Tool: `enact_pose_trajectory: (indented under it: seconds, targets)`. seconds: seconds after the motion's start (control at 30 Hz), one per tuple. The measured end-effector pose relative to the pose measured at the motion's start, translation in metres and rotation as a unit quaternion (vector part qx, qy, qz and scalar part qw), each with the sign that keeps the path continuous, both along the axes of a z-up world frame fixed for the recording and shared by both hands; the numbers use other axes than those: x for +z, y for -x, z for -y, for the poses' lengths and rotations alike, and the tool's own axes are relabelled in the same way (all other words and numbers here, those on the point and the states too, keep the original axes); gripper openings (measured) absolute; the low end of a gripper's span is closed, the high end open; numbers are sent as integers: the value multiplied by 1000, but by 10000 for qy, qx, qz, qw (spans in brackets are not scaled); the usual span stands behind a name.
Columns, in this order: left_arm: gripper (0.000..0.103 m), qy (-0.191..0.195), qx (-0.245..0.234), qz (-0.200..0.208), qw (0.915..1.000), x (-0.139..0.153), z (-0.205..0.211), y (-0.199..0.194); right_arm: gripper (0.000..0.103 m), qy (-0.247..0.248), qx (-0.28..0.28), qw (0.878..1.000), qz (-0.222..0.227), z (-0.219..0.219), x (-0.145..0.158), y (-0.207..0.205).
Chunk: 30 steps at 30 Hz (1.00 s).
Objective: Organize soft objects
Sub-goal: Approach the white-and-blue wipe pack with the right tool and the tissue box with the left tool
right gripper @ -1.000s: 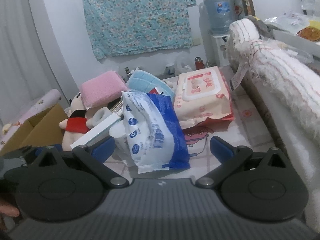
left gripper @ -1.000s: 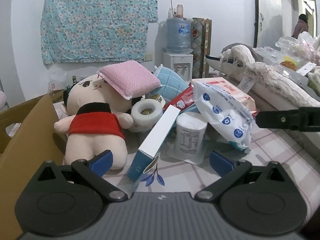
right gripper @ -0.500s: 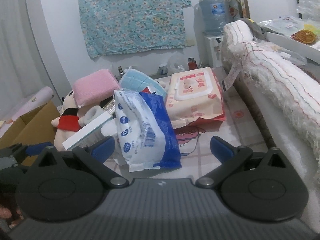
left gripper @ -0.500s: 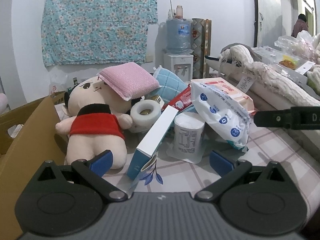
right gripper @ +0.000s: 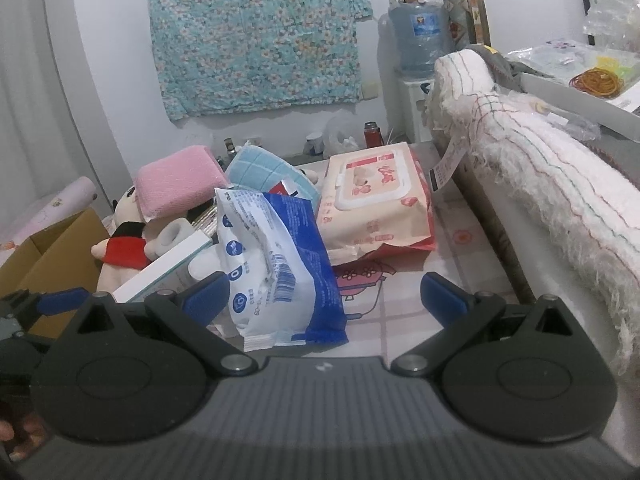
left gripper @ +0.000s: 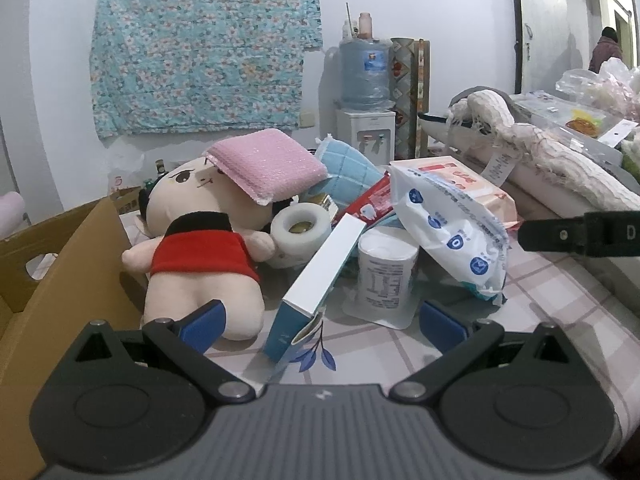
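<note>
Left gripper: the black hand-held gripper with blue pads (left gripper: 322,322) hangs low over the table with its jaws spread wide and nothing between them. Its left pad sits just in front of the doll's base.

Right gripper: the second black gripper with blue pads (right gripper: 324,298) is likewise wide apart and empty, with the tissue pack rising between its pads but not pinched.

Nearest soft thing, left: the cream plush doll in a red shirt (left gripper: 202,252) stands against the brown cardboard box (left gripper: 60,280), with a pink sponge pad (left gripper: 266,168) balanced on its head.

Nearest soft thing, right: the white and blue plastic pack of tissues (right gripper: 276,264) leans on the pile, with a peach pack of wet wipes (right gripper: 376,200) behind it.

Hard things in the heap: a white and teal carton (left gripper: 316,276) leans tilted beside the doll, a white sealed cup (left gripper: 386,276) stands under the tissue pack, and a white tape roll (left gripper: 300,230) touches the doll's arm.

Risk, doll: lifting the doll probably tips the pink sponge off and may knock the leaning carton flat.

Risk, tissue pack: the slack wrapper may slip or crumple in a narrow pinch, and pulling it could topple the cup beneath.

Risk, crowding: both grippers work close together, so they may collide.

Goal spot: I judge the cardboard box to be the likely bin.
</note>
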<state>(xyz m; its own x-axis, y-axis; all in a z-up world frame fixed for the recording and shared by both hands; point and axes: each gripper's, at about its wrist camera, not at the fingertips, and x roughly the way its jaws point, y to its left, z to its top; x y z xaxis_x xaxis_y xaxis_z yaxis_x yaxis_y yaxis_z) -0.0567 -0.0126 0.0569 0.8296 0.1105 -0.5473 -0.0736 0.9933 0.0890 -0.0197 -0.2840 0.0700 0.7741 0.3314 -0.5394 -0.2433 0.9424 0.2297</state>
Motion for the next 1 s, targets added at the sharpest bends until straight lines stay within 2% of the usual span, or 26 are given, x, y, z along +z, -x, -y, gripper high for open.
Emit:
enact_pose_trajectory:
  seconds: [0.3, 0.5, 1.0]
  targets:
    - [103, -17, 52, -3, 10000, -2, 0, -1, 102, 79, -28, 9999, 99, -2, 2, 2]
    - [103, -62, 58, -15, 10000, -3, 1, 0, 102, 32, -165, 9999, -5, 3, -1, -2]
    - [103, -117, 106, -2, 9999, -5, 0, -1, 102, 64, -91, 9999, -48, -1, -2, -4]
